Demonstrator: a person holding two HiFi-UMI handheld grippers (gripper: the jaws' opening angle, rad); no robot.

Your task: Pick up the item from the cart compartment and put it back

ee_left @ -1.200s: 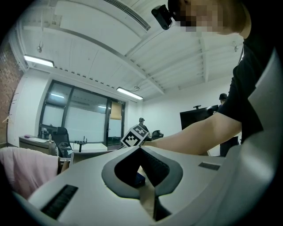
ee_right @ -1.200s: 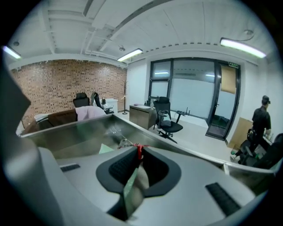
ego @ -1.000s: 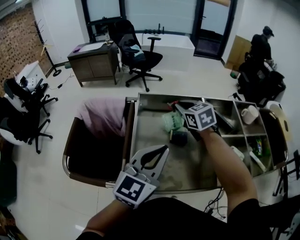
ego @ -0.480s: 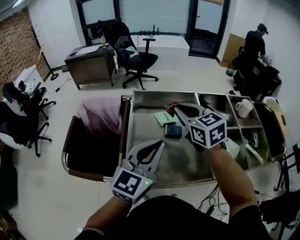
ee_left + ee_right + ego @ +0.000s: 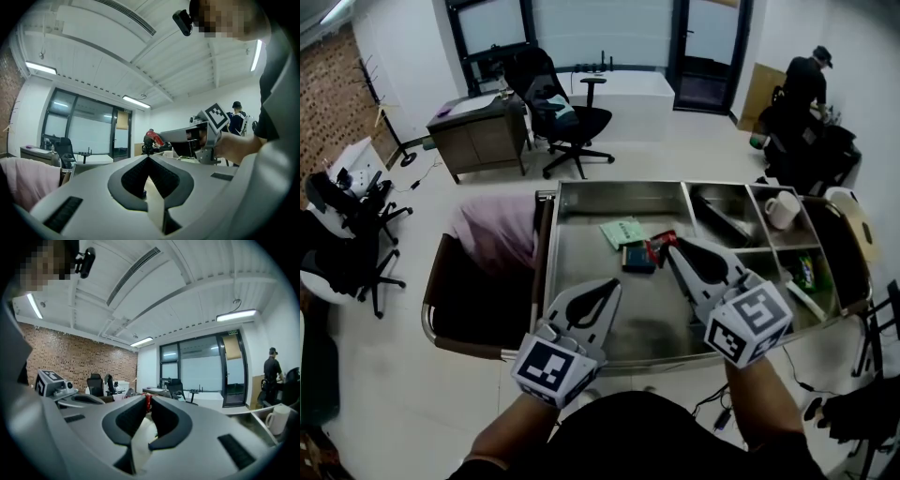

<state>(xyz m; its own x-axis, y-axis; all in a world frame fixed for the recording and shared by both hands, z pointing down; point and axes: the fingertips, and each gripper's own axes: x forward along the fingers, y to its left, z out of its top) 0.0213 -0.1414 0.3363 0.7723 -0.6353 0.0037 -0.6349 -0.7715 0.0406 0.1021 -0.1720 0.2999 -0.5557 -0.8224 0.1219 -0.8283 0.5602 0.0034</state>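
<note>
1. The right claw is clenched on a small red packet, pinched at the very tips of its jaws. In the right gripper view only a red sliver of the packet shows where the tips of this claw meet.
2. The packet hangs over the big compartment of the cart, about the middle of that compartment. I cannot tell whether it touches anything below it.
3. The right claw reaches in from the cart's near right, its marker cube at the near rim.
4. The left claw is clenched on nothing. In the left gripper view its tips meet with no thing between them. It sits over the near left part of the big compartment, well apart from the packet.
5. On the floor of the big compartment lie a green packet and a dark box. The box is just nearer than the green packet and just left of the red packet.
6. A white mug stands in a small compartment at the cart's far right; it also shows in the right gripper view. A green item lies in the compartment nearer than the mug's.
7. A brown chair stands against the cart's left side, with a pink cloth over its back.
8. Beyond the cart stands a black office chair. A person is well beyond the cart's far right corner.
</note>
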